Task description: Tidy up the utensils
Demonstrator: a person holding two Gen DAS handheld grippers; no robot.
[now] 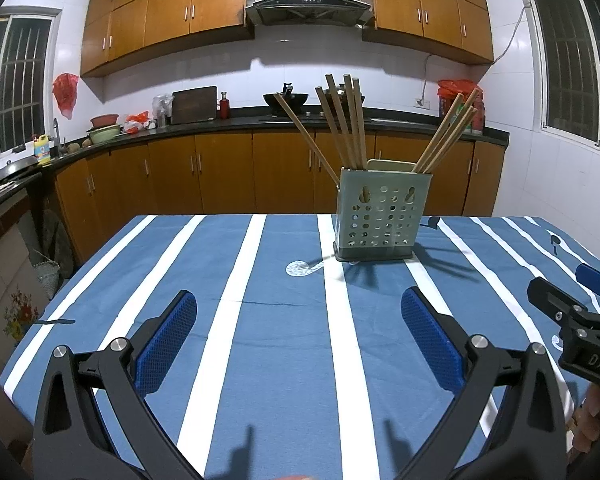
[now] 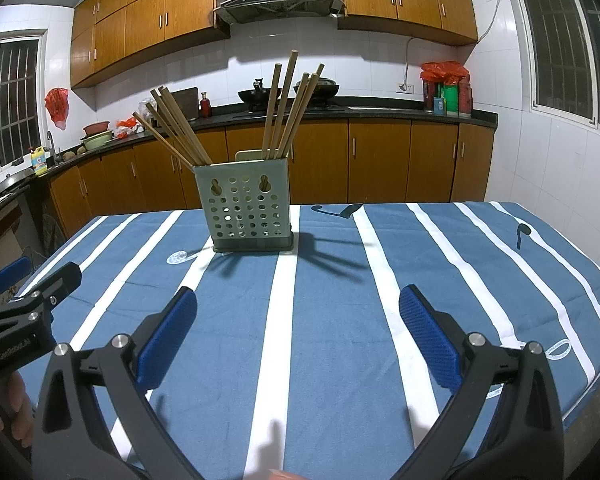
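Observation:
A pale green perforated utensil holder (image 1: 380,216) (image 2: 248,208) stands upright on the blue striped tablecloth (image 1: 284,320) (image 2: 340,300). Several wooden chopsticks (image 1: 346,120) (image 2: 284,108) lean out of it in separate bunches. My left gripper (image 1: 300,304) is open above the cloth, well short of the holder, with nothing between its blue pads (image 1: 168,344). My right gripper (image 2: 298,300) is also open and empty, the holder ahead and to its left. Each gripper shows at the edge of the other's view: the right gripper (image 1: 572,312) and the left gripper (image 2: 24,300).
Wooden kitchen cabinets (image 1: 220,172) and a dark counter (image 1: 260,114) with pots, bottles and bags run behind the table. The table's far edge (image 1: 236,216) lies just beyond the holder. A person's hand (image 2: 8,412) grips the left tool.

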